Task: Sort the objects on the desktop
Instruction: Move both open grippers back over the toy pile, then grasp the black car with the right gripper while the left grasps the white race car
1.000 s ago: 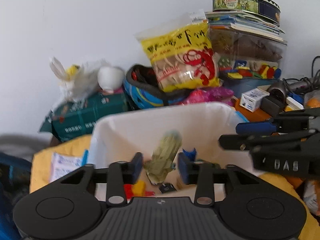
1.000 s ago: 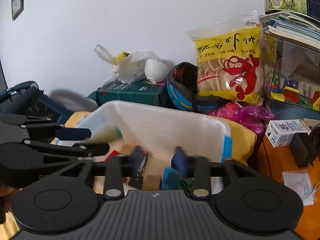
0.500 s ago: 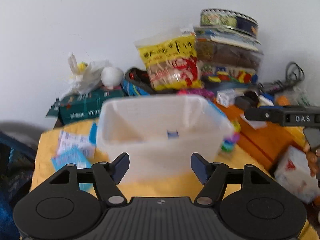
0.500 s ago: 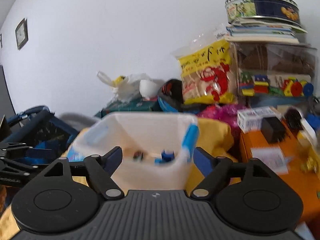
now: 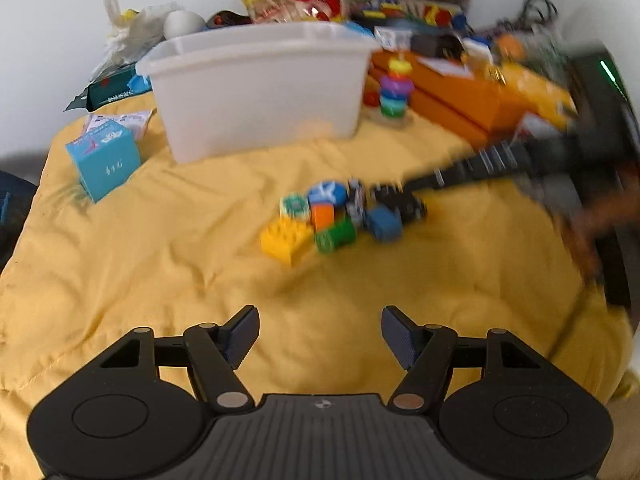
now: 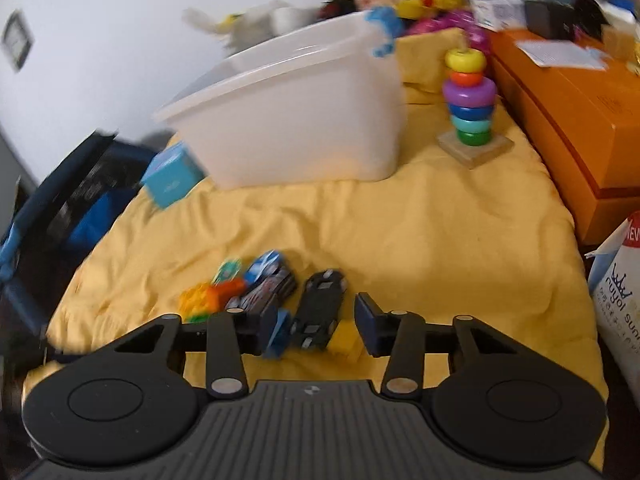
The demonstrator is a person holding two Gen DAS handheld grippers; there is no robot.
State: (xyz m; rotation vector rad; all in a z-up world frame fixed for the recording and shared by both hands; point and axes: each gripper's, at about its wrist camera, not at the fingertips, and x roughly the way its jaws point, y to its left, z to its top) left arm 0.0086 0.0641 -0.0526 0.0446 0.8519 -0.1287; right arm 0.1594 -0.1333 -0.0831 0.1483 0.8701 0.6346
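A small pile of toys lies on the yellow cloth (image 5: 168, 248): a yellow brick (image 5: 286, 240), a green piece (image 5: 336, 236), an orange brick (image 5: 322, 216), a blue block (image 5: 384, 222) and toy cars. My left gripper (image 5: 320, 336) hangs open and empty above bare cloth, short of the pile. My right gripper (image 6: 320, 324) is open, and a black toy car (image 6: 320, 308) sits between its fingers without being pinched. Beside it lie a blue block (image 6: 280, 332) and a yellow block (image 6: 346, 340). The white bin (image 6: 296, 120) stands behind; its inside is hidden.
A ring stacker (image 6: 470, 100) stands right of the bin, with orange boxes (image 6: 568, 100) beyond it. A blue box (image 5: 106, 164) sits left of the bin. A white carton (image 6: 620, 300) is at the right edge. Clutter lines the wall.
Both grippers have drawn back from over the bin and opened. The left let go of a green toy there. The right has dropped down to the toy pile around the black car.
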